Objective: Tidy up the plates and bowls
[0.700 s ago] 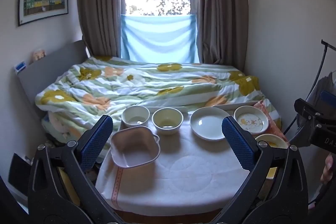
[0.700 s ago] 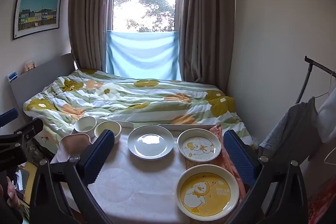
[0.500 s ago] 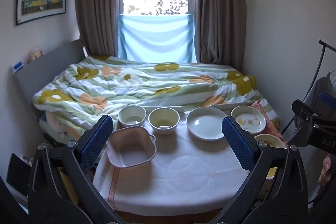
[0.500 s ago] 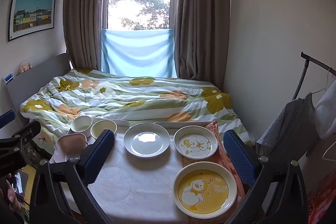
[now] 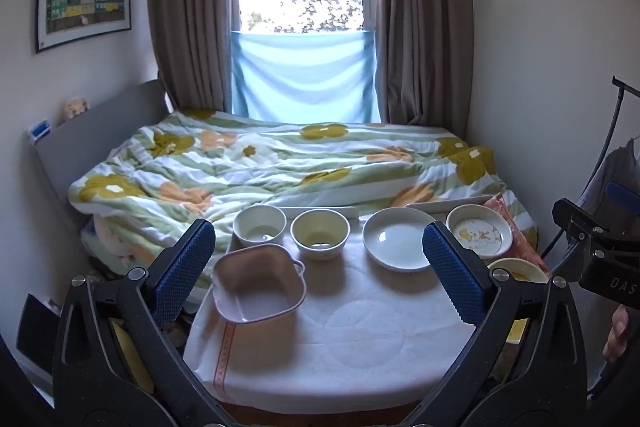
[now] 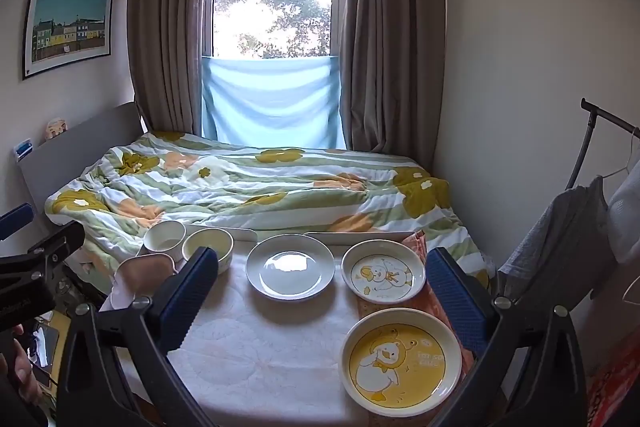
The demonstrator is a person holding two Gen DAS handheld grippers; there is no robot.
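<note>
Your left gripper (image 5: pixel 320 263) is spread wide, holding nothing, above the cloth-covered table (image 5: pixel 360 339). Your right gripper (image 6: pixel 320 287) likewise: wide, empty, touching no white ceramic plate (image 6: pixel 290 271).

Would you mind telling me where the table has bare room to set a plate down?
The widest free patch is the near-centre of the white tablecloth, bordered by the pink square bowl, the plain white plate and the yellow duck plate. The far edge is crowded: white bowl, cream bowl, plates side by side.
</note>
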